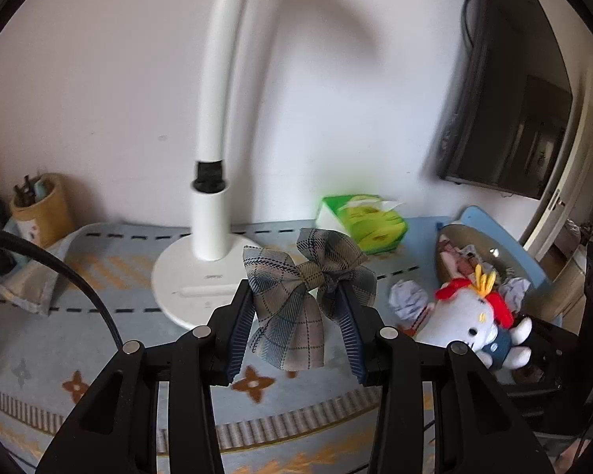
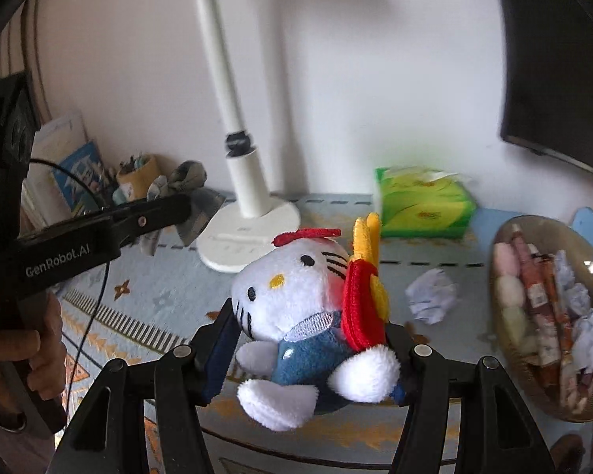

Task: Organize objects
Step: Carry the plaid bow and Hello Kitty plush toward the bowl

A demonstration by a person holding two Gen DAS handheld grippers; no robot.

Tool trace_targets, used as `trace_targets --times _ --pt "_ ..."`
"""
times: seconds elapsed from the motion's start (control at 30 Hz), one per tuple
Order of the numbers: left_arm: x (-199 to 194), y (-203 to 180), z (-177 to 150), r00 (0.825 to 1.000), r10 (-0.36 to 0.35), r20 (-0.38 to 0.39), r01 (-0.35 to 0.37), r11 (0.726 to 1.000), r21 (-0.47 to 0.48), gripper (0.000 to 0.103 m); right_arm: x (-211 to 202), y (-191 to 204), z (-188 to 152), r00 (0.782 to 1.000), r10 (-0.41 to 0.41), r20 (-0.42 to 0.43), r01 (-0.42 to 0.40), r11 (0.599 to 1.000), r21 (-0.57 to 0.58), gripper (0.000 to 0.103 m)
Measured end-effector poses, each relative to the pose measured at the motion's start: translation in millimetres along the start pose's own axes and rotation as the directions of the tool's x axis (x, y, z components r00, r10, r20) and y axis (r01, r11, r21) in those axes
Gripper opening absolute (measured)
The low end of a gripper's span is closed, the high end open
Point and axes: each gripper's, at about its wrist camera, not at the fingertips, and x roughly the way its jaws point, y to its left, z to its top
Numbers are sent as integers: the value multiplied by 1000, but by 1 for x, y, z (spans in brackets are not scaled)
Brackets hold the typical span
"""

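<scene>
My left gripper (image 1: 296, 300) is shut on a grey plaid ribbon bow (image 1: 296, 296) and holds it above the table, in front of the lamp base. The bow also shows in the right wrist view (image 2: 189, 193), held by the left gripper (image 2: 186, 205). My right gripper (image 2: 312, 331) is shut on a white cat plush toy (image 2: 296, 308) with a red bow, blue overalls and a red and yellow pouch. The plush also shows in the left wrist view (image 1: 470, 320), held at the right.
A white desk lamp (image 1: 201, 272) stands mid-table on a patterned blue cloth (image 1: 99, 347). A green tissue box (image 2: 423, 205) sits at the back. A crumpled paper ball (image 2: 433, 294) lies beside a glass bowl (image 2: 510, 371) of snacks and paper. A pen holder (image 1: 39, 209) stands at back left.
</scene>
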Motion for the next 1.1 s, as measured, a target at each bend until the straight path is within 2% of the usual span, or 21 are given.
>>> trace_targets --times 0.1,0.2,0.4,0.73,0.93,1.1 --pt "3 -15 5 1000 -13 1 13 1000 15 38 -15 -19 8 999 -3 37 2 999 32 61" --pt "2 -31 10 997 -76 7 76 997 -3 38 -30 -39 17 997 -23 74 18 998 58 61" --pt "9 -84 22 994 -108 30 105 991 81 38 -59 -91 29 989 -69 134 50 989 141 61" --pt "42 -162 30 985 -172 13 167 971 172 38 -84 -171 23 977 -155 145 112 956 270 61" --pt "54 -190 28 985 -173 1 168 962 216 38 -93 -206 17 971 -197 139 145 938 316 61" --pt "56 -193 27 984 -179 3 173 957 233 38 -95 -228 14 970 -200 136 140 924 357 61"
